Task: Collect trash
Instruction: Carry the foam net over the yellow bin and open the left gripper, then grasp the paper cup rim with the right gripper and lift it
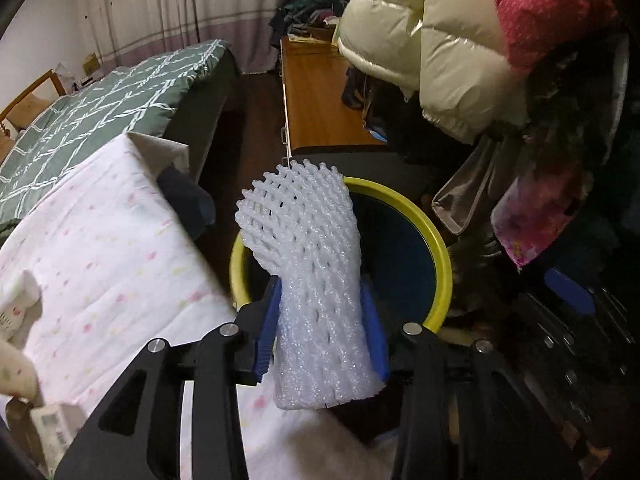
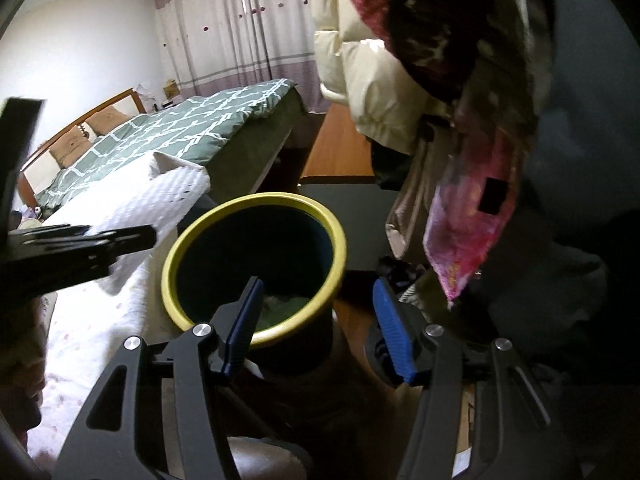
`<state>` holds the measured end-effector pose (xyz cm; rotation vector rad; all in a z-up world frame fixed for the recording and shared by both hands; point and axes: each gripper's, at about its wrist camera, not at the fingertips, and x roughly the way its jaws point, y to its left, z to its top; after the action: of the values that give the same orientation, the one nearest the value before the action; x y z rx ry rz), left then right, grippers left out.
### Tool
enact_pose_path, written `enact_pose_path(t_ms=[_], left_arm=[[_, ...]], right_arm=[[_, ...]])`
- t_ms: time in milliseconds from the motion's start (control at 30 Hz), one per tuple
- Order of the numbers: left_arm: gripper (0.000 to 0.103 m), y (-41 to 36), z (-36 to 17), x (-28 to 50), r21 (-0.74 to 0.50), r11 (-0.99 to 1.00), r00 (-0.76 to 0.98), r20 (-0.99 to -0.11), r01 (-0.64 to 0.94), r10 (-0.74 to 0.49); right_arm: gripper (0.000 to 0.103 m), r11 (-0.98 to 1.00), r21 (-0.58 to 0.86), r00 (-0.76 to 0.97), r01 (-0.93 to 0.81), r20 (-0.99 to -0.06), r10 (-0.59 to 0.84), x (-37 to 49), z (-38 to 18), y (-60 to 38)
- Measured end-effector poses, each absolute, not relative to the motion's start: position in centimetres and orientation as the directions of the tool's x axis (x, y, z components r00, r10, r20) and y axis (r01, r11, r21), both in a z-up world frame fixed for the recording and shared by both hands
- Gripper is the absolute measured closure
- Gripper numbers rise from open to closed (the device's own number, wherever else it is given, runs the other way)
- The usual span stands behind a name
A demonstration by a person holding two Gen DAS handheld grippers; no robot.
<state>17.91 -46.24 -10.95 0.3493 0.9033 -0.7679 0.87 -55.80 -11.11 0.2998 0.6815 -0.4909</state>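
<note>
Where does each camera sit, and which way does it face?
Left wrist: on the left gripper, looking down along blue fingers with white foam netting between them, over the yellow-rimmed bin.
Right wrist: on the right gripper, open and empty, looking into the bin; the left gripper intrudes.
Shared: bin, bed, cream jacket.

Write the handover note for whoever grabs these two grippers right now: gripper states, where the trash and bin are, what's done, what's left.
Left gripper: the white foam net sleeve stands between its blue pads, its top leaning over the near rim of the bin; whether the pads still press on it I cannot tell.
Right gripper: open, nothing in it, hanging over the near rim of the yellow-rimmed bin.
Bin: on the floor beside the bed with the white dotted cover; something greenish already lies at its bottom.
Done: sleeve brought to the bin.
Left: get the sleeve fully over the opening and drop it in.
</note>
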Motion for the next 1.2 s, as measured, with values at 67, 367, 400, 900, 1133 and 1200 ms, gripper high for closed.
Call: enact_pose_path(t_ms=[67,367,400,900,1133,1200], left_arm=[[0.065,-47.5,-11.8,18.5,-0.022,0.689,0.386,-0.815,0.724,-0.432],[0.029,-51.5,-14.2,20.1,0.003,0.686,0.383,-0.831,0.728,-0.403],[0.027,-51.4,-14.1,20.2,0.000,0.686,0.381,-0.831,0.727,-0.404],[0.011,-34.8,-3.6,14.4,-0.044,0.791,0.553,-0.691,0.610,-0.465],[0.009,-21.7,-0.8,11.7,-0.025,0.911,0.695,-0.638,0.412,-0.332],[0.009,-18.1,-0.6,11.0,-0.019,0.938,0.722,-0.632,0.347,-0.280]], right_arm=[[0.048,0.842,0.106,0.664,0.529,-0.670,-0.332,0.8,-11.3,-56.2],[0.047,0.839,0.121,0.654,0.530,-0.688,-0.314,0.8,-12.2,-56.6],[0.047,0.840,0.121,0.654,0.529,-0.689,-0.313,0.7,-12.2,-56.4],[0.046,0.900,0.116,0.678,0.421,-0.700,-0.227,2.8,-12.2,-51.7],[0.045,0.964,0.148,0.732,0.220,-0.679,-0.063,6.7,-10.4,-44.9],[0.045,0.977,0.166,0.740,0.130,-0.673,0.016,8.5,-9.5,-42.1]])
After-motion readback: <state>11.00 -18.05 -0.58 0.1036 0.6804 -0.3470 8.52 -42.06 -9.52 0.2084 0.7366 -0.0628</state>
